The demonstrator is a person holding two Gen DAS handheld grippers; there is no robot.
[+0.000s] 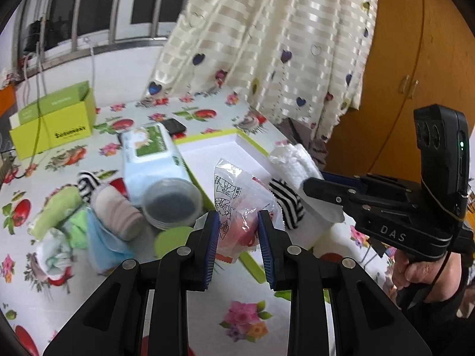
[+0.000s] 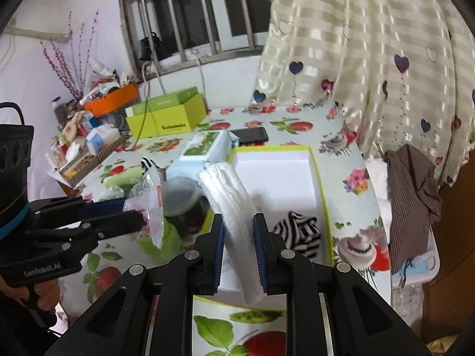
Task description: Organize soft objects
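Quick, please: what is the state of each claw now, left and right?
Left claw: closed on a clear plastic packet.
Right claw: closed on a white folded cloth.

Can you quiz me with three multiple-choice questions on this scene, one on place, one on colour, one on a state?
1. Where is the striped sock?
A. inside the white tray
B. on the phone
C. in the green box

2. What colour is the rolled towel in the right tool?
A. blue
B. white
C. red

3. What does the left tool hold?
A. nothing
B. a jar
C. a clear plastic packet

Answers: 1 A, it lies within the tray's rim. 2 B, the roll is plain white. 3 C, both pads press the packet.
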